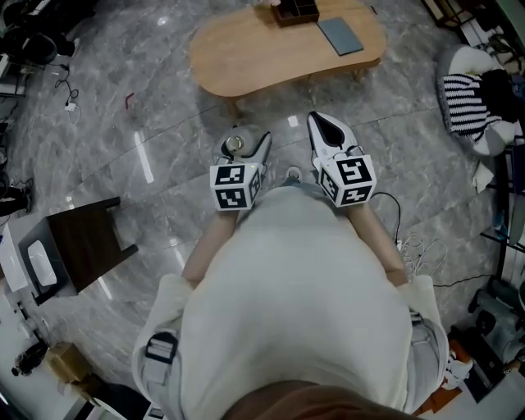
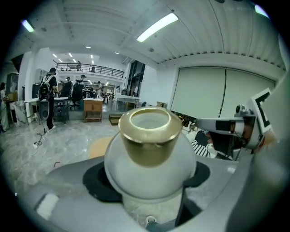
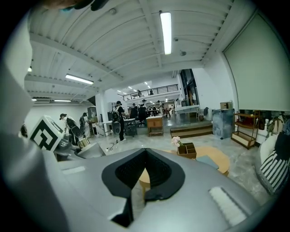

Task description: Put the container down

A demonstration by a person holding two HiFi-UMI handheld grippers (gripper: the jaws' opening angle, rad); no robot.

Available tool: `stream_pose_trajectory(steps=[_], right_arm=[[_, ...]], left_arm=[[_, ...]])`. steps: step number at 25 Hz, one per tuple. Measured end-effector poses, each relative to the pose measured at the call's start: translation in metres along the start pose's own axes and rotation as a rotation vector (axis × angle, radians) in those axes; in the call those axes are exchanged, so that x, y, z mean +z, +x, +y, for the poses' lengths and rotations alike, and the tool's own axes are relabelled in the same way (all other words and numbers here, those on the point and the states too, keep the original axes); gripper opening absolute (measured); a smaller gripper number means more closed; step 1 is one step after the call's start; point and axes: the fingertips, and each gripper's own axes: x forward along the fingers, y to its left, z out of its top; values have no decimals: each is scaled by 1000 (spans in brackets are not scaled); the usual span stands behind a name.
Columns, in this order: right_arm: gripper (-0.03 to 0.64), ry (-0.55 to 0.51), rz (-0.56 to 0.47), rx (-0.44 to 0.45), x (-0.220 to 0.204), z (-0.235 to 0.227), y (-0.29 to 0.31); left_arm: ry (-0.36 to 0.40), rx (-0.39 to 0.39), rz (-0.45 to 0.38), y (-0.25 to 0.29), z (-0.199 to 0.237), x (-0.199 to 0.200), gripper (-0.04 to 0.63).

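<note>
The container (image 2: pixel 152 154) is a round white jar with a gold neck, open at the top. My left gripper (image 2: pixel 149 176) is shut on its belly, a black pad against each side, and holds it upright above the floor. From the head view the container (image 1: pixel 234 146) shows just ahead of the left gripper (image 1: pixel 244 160). My right gripper (image 1: pixel 328 133) is level with it to the right; its jaws (image 3: pixel 145 156) are shut with nothing between them. The low wooden table (image 1: pixel 271 53) stands ahead of both.
On the table are a dark wooden organiser (image 1: pixel 295 11) and a grey pad (image 1: pixel 340 35). A dark side table (image 1: pixel 86 242) stands at the left. A striped cushion (image 1: pixel 472 102) and cables (image 1: pixel 414 246) lie on the marble floor at the right. People stand far off.
</note>
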Motion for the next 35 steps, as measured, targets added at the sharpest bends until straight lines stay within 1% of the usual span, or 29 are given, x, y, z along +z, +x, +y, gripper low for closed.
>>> stream_pose_trajectory(steps=[7,13,17,23,29,35], right_arm=[[2,-10,27,53,7,-43,35],[2,-7,50,72,3,-58,49],[2,9,64,72,0,-66,58],[2,38,86,59,-3,-80,85],[2,66,114,25,-8,-103,121],[2,79,164,17,-13,-125,169]], left_arm=[[-37,40,-10,51,-1,22,350],[-59,52,-5,74,-2,27,350],[-48,50,2,87,0,33,350],[-38,44,25,117,17,40,350],[-32,17,70,161,36,41,350],[-27,6,101,215,60,49,350]])
